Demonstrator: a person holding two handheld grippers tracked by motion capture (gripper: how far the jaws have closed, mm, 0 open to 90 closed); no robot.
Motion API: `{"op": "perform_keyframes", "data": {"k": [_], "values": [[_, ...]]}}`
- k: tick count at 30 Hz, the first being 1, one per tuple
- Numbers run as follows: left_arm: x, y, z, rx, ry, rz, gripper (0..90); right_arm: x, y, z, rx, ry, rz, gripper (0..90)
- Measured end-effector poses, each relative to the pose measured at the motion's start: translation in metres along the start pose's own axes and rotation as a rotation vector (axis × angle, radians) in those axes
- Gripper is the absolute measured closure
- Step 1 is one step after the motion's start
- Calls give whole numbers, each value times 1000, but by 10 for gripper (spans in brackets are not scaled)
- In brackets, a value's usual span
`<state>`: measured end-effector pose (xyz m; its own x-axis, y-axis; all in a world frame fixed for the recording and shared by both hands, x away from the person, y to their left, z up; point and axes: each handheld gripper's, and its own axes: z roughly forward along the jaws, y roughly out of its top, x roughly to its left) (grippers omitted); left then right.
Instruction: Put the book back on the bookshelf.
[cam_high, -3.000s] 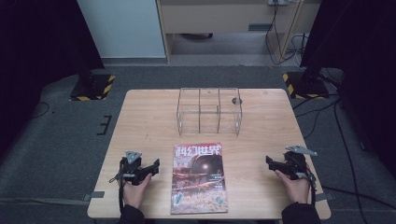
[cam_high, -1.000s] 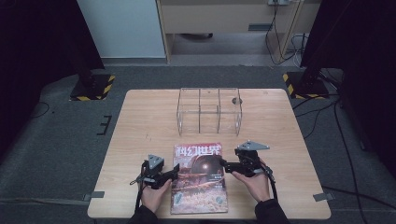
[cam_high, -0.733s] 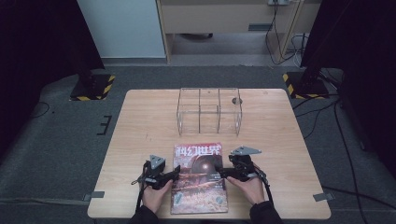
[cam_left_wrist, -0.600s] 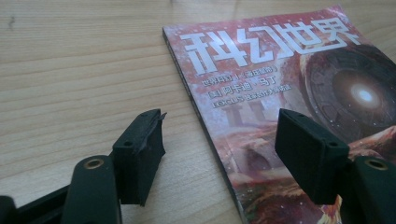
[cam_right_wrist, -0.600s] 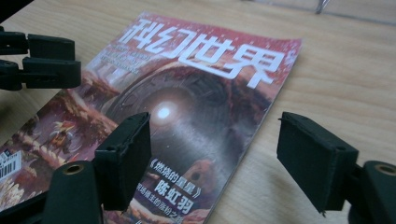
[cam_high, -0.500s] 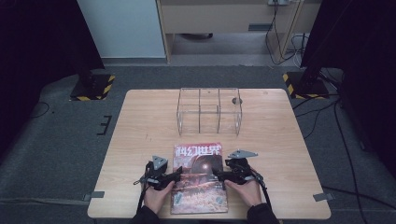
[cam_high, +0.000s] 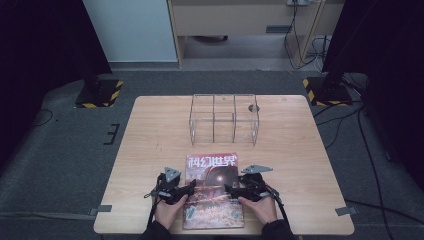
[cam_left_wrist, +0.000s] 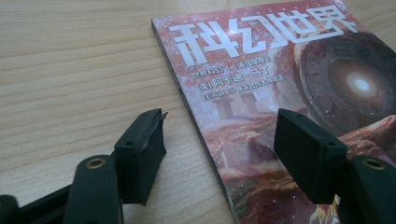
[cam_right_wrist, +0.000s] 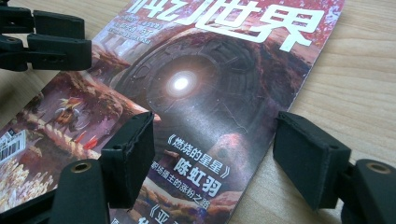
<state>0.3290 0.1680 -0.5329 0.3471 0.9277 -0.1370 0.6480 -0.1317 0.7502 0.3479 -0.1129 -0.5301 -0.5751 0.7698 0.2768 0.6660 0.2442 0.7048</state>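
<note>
Magazine (cam_high: 212, 192) untouched flat at the table's (cam_high: 150, 150) near edge: left gripper (cam_left_wrist: 219, 140) and right gripper (cam_right_wrist: 212, 140) each straddle a side edge, jaws apart, gripping and moving toward the rack (cam_high: 223, 120) left.

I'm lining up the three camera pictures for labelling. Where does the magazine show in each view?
High view: the magazine lies flat at the table's near edge, between the left gripper and right gripper.
Left gripper view: it covers the right half, its spine edge running between the open jaws.
Right gripper view: it runs from the top to the lower left, its right edge between the open jaws.
Shared landmark: the glowing disc.
</note>
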Motion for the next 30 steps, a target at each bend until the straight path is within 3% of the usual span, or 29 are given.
{"op": "perform_keyframes", "data": {"k": [10,17,24,28,30], "values": [[-5,-1,2,-3,8,28,316,1,-2,-1,-15,6,28,294],[-13,-2,2,-2,-31,57,343,-4,-5,-2,-46,40,84,296],[-15,-2,2,-5,-24,45,349,-6,-6,-2,-60,46,106,307],[-16,-2,2,-5,-12,39,352,-9,-6,-3,-65,53,153,359],[-17,-2,3,-5,-5,39,352,-14,-8,-4,-79,74,201,390]]}}
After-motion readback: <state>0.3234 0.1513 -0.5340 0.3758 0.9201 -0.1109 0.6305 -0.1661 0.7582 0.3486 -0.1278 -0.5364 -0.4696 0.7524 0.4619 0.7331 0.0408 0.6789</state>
